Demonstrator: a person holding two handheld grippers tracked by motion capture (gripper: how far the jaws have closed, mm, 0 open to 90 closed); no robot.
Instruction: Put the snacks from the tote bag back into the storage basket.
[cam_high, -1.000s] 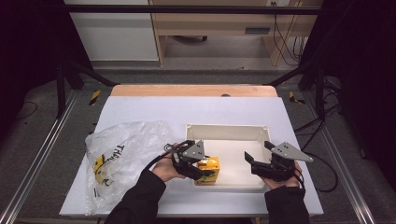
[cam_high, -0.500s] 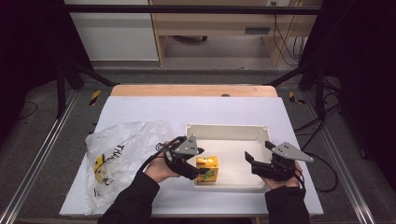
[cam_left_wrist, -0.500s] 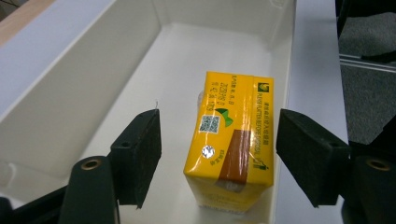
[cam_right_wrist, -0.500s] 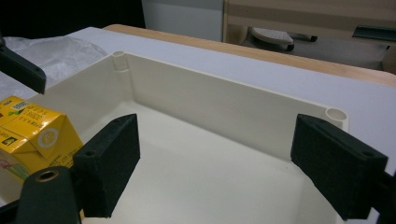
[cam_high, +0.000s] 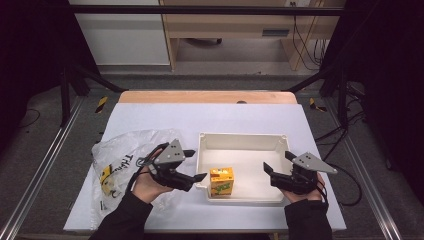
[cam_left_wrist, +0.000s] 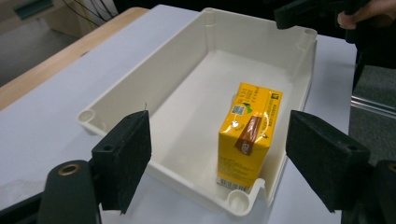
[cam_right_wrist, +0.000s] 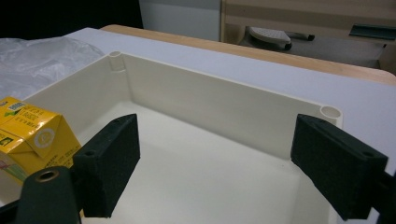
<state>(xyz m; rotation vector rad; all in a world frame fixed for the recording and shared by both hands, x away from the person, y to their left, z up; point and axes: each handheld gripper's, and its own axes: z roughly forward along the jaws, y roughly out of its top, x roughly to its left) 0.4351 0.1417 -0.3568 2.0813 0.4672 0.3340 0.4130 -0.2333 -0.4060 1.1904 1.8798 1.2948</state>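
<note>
White sheeting covers the table, with a bare wooden strip along its far edge. Next in size, a crumpled clear plastic bag with yellow and black print lies at the left, partly under the person's left hand. Just right of it sits a cream rectangular tray, open-topped. Inside, against the tray's near-left corner, a yellow juice carton stands upright, its folded top showing in the left gripper view. The left gripper hovers just outside the tray's left wall, jaws spread wide and holding nothing, the carton framed between them but untouched. The right gripper sits at the tray's right wall, jaws likewise wide apart and empty.
</note>
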